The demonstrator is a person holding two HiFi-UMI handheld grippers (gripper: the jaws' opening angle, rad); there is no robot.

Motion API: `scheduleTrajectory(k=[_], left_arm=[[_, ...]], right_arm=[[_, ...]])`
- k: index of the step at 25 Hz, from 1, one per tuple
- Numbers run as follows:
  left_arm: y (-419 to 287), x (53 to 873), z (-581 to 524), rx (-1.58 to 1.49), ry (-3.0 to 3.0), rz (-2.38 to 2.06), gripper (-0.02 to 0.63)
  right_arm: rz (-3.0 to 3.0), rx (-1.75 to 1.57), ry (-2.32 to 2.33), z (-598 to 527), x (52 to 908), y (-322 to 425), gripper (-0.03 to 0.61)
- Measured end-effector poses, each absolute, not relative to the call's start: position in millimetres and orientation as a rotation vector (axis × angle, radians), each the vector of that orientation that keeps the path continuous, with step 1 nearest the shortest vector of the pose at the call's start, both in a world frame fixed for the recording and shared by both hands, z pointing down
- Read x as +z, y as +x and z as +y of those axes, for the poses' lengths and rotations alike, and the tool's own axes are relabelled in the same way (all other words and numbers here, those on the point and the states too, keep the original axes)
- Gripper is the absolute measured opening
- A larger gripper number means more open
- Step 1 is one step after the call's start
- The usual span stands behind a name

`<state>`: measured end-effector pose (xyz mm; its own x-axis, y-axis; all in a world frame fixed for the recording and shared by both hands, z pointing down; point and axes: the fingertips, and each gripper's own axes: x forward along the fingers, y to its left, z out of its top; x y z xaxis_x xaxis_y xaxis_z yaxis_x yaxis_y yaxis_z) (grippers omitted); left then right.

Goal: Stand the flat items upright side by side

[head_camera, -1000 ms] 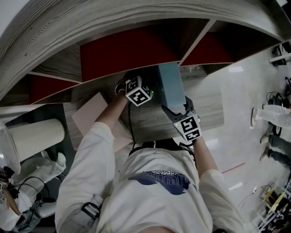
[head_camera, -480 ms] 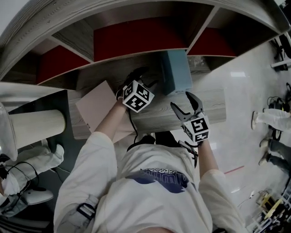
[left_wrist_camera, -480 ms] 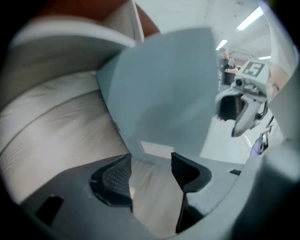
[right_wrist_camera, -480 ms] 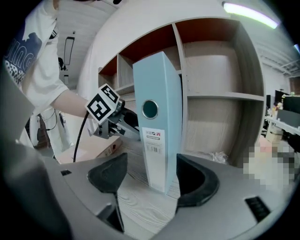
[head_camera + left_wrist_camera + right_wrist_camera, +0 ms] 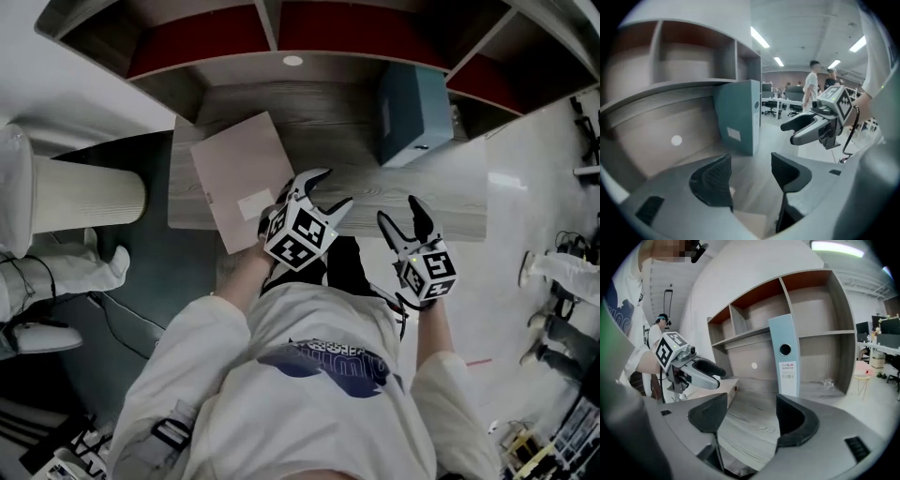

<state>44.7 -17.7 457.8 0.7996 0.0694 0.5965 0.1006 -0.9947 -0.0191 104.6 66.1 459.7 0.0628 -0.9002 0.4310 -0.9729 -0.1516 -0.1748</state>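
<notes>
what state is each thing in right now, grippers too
Teal-blue ring binder: standing upright at the back of the wooden desk.
Pale pink flat folder: lying flat on the desk, not yet stood up.
Left gripper: jaws apart, empty.
Right gripper: jaws apart, empty.

Ceiling strip lights (image 5: 760, 37) give even but rather dim light, with a soft glare on the pale floor (image 5: 511, 183) at the head view's right, the far shelf recesses in shadow, and both gripper views bulging toward dark round edges, the left one slightly blurred.

An office: desks (image 5: 787, 100), swivel chairs (image 5: 777, 110) and ceiling strip lights (image 5: 760, 37).
</notes>
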Motion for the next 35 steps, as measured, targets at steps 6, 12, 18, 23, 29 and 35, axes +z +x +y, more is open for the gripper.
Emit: scheduleTrajectory(k=[6,12,18,23,29,35], left_arm=[[-50,464,-15,-1.039,-3.091,0.185,0.265],[-136,475,-16,-1.137,-3.153,0.67,0.265],[-197,492,4,-1.175,-3.134,1.105,0.265],[-235,495,10,-1.133,-3.136,1.396,0.265],[-269,508,1,-1.109,-3.205,1.567,0.265],[-284,540,-25,-1.12,-3.386,1.577,0.275]], right_arm=[[-2.069,0.756,2.072,61,457,60,0.316],[-2.239,0.802,1.889,49,453,29,0.316],[-2.387,0.841,1.678,46,457,10,0.316],[-2.476,0.886,1.5,42,467,-2,0.316],[-2.519,0.929,1.405,33,466,-14,0.316],[-2.491,0.995,1.343,4,479,-26,0.316]])
